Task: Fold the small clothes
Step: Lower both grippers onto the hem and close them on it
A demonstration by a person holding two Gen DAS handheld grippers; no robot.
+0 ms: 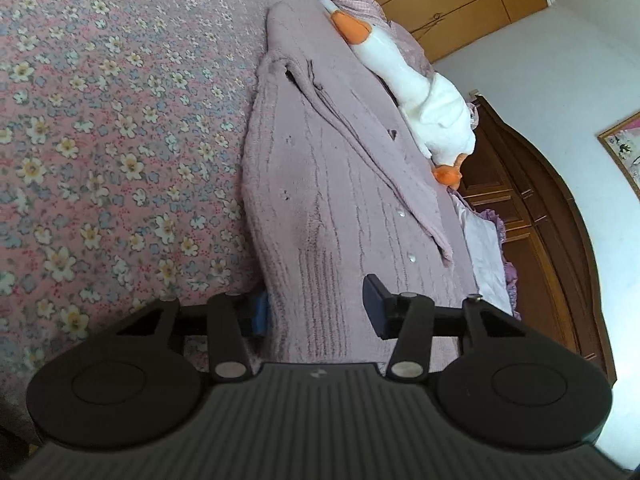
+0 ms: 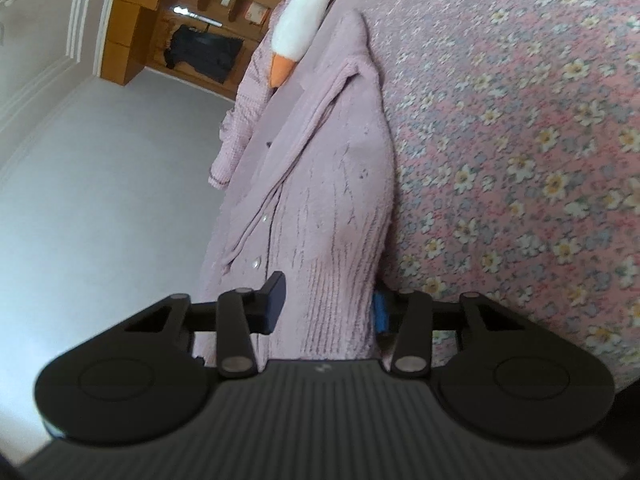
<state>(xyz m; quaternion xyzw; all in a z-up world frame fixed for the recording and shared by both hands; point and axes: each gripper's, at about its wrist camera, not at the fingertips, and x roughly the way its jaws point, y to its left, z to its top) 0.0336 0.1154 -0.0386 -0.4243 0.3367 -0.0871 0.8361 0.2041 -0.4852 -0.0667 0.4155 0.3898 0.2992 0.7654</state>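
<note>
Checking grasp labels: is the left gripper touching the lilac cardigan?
Touching. Left wrist view: the cardigan runs between the left gripper fingers, fabric pressed against both pads.

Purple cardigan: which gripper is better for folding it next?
Nearly equal, leaning left. The left gripper and the right gripper both straddle the cardigan hem, but the right's view is blurred, perhaps moving.

This is a bedroom in a home. A big bed is covered with a pink bedspread (image 1: 120, 120) full of little flowers. A soft white toy goose (image 1: 416, 92) with an orange beak lies on it. A dark wooden headboard (image 1: 532, 216) stands by the white wall, and 1 framed picture (image 1: 624, 148) hangs there. A light wooden wardrobe (image 1: 448, 0) is close by, with dark clothes (image 2: 204, 54) hanging in it.
</note>
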